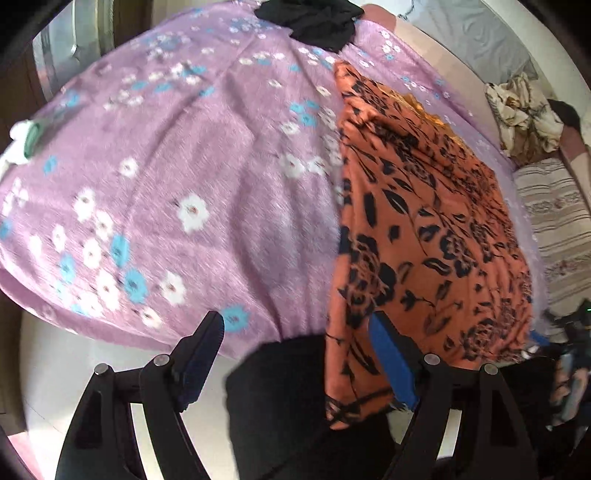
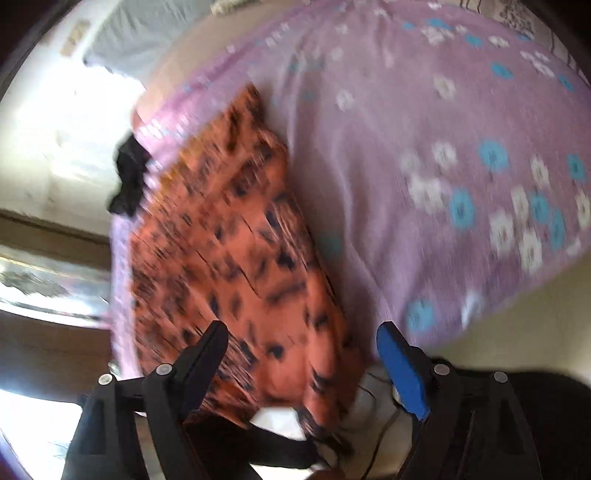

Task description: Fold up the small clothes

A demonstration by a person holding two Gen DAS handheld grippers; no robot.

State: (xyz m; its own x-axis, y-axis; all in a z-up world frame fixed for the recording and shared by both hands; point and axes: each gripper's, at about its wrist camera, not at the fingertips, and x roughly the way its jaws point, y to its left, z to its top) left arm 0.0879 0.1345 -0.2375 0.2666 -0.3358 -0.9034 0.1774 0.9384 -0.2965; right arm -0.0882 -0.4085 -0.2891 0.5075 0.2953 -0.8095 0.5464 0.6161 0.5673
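Both grippers, left gripper (image 1: 295,332) and right gripper (image 2: 303,336), stood wide and empty above the orange patterned cloth (image 1: 424,229), which lay spread along the lilac flowered bedcover (image 1: 184,166), its near end hanging over the edge, probably laid out for folding.

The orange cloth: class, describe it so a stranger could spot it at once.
Find the big purple flowered sheet. The orange cloth lies on it, hanging over the near edge. Its black rose-and-leaf print sets it apart from the plain black garment.
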